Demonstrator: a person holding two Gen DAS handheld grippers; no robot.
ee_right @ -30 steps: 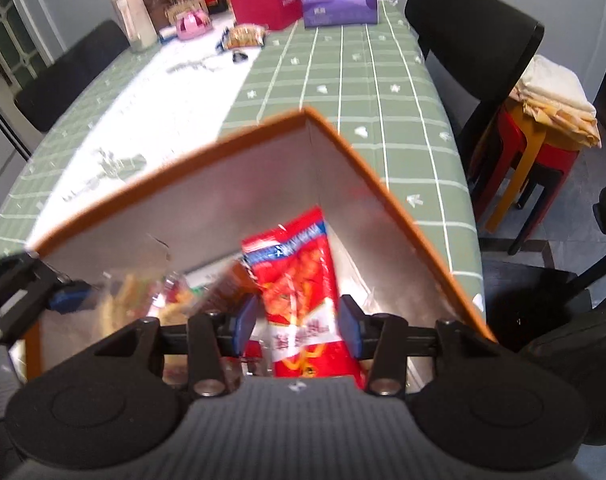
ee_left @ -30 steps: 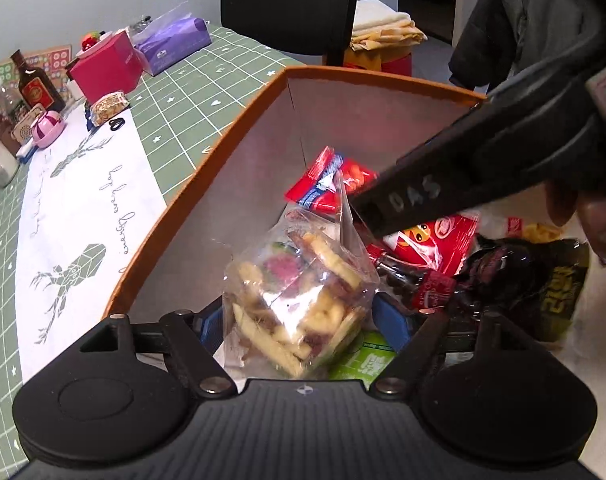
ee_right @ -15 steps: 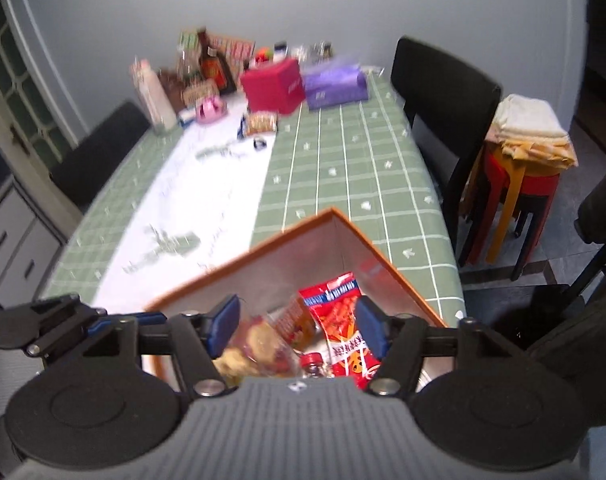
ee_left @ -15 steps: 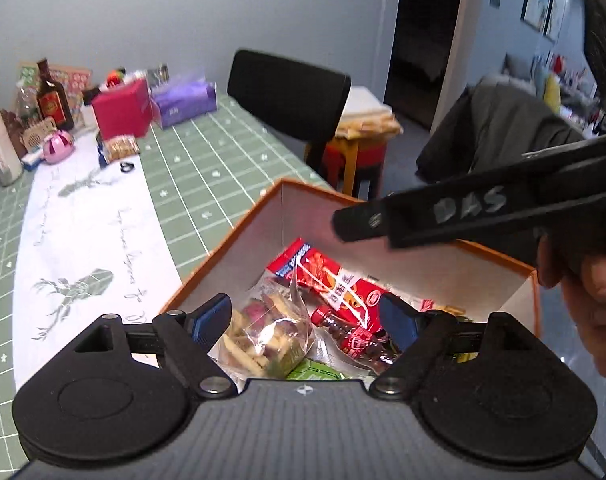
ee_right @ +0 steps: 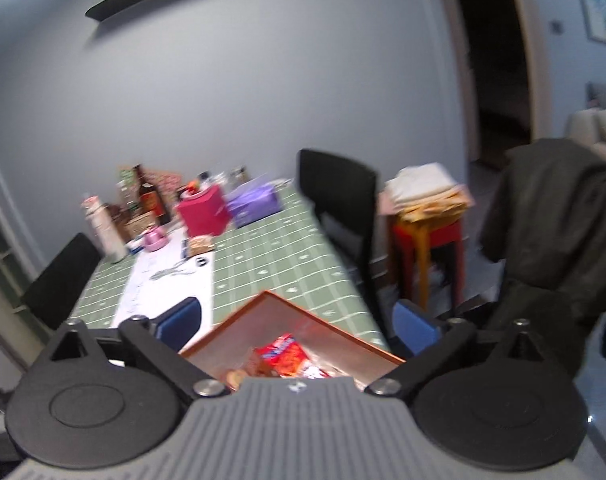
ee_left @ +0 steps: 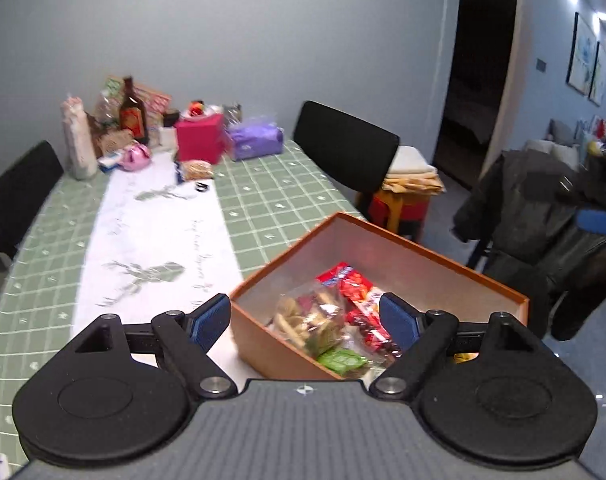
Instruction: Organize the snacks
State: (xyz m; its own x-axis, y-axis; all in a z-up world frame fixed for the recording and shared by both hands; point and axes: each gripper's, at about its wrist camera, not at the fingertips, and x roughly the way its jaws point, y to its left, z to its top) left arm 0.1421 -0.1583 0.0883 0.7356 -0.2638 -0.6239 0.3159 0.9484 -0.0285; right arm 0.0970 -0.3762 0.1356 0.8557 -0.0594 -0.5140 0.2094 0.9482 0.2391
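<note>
Both grippers have pulled up and back from the orange box (ee_left: 391, 256), which a second ago filled each view. Its snacks, a clear cookie bag (ee_left: 307, 320) and red packets (ee_left: 355, 284), lie inside, released. The box sits at the bench (ee_left: 263, 200) edge nearest the cameras. Left gripper (ee_left: 305, 316) and right gripper (ee_right: 297, 320) both hang spread apart and empty, so this deposit looks finished.

you see orange box (ee_left: 263, 344), red snack packet (ee_left: 349, 280), green checked tablecloth (ee_left: 271, 196), white runner (ee_left: 151, 240), magenta box (ee_left: 199, 138), blue finger pads (ee_left: 209, 320).
</note>
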